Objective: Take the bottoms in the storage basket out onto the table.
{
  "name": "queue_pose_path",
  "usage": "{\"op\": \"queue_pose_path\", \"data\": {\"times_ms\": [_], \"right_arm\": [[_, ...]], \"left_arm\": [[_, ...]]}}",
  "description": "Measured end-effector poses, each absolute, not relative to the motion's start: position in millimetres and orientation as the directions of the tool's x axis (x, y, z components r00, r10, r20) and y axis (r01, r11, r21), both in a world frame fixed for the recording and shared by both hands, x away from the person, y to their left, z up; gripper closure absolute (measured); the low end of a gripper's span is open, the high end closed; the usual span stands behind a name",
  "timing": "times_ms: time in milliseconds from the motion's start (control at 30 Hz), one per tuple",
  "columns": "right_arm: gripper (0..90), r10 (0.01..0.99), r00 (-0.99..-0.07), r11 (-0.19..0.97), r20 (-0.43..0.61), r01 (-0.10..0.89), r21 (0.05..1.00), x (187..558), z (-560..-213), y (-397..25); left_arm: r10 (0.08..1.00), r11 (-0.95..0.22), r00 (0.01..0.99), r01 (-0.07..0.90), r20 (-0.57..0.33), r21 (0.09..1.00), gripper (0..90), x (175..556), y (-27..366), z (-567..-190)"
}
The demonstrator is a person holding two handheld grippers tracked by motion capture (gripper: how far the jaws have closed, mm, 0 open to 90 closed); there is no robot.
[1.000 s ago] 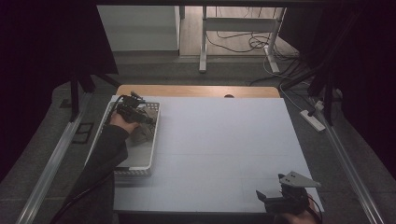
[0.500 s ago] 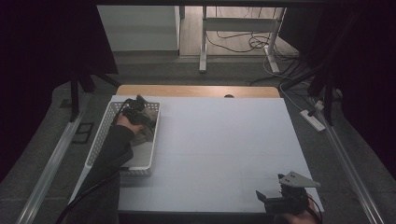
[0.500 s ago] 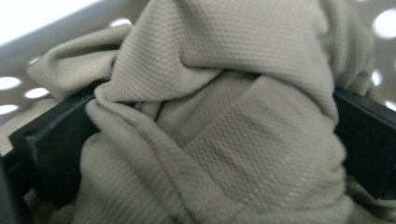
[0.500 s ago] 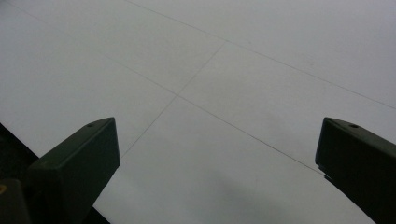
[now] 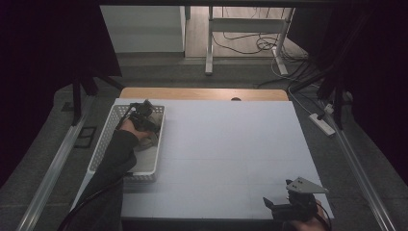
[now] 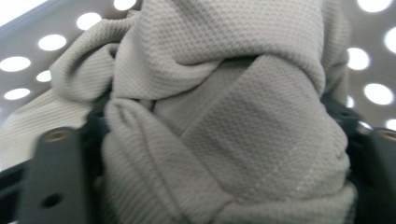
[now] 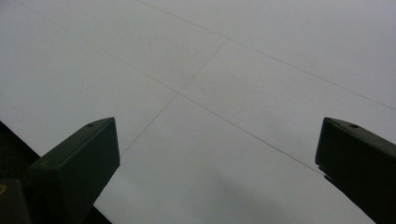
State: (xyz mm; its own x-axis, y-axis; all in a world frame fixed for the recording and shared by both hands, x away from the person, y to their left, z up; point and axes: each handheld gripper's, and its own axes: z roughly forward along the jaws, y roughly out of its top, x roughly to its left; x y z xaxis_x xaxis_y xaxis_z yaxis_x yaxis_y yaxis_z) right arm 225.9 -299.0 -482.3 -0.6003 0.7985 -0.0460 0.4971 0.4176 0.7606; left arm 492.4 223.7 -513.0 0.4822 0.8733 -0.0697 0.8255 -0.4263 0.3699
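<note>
A grey knitted cloth (image 5: 150,138) lies bunched in a white perforated basket (image 5: 103,145) at the table's left. My left gripper (image 5: 144,113) is down in the far end of the basket, over the cloth. In the left gripper view the cloth (image 6: 224,93) is pressed up close between the jaws, which stand wide apart on either side of it, so the left gripper (image 6: 219,154) is open around the bundle. My right gripper (image 5: 270,205) rests at the near right corner of the table, open, with only bare tabletop (image 7: 233,70) between its jaws (image 7: 219,154).
The white table (image 5: 231,139) has a wooden strip along its far edge. The basket's holed wall (image 6: 70,28) is close behind the cloth. A power strip (image 5: 322,124) and cables lie on the floor to the right, and a desk frame stands beyond.
My left gripper has moved forward along the basket toward its far end and lower onto the cloth. The right gripper has stayed put.
</note>
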Motion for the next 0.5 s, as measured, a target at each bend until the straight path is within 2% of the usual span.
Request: {"op": "queue_pose_path", "data": {"times_ms": [267, 500], "right_arm": [[0.4, 0.798, -0.601, 0.413, -0.043, 0.495, 0.764, 225.7, -482.4, -299.5], [0.4, 0.800, -0.599, 0.409, -0.039, 0.497, 0.765, 225.4, -482.2, -300.2]], "left_arm": [[0.880, -0.406, 0.464, 0.844, -0.097, 0.350, 48.6, 492.1, 224.6, -508.0], [0.865, -0.424, 0.490, 0.827, -0.106, 0.369, 51.4, 487.8, 226.6, -505.8]]}}
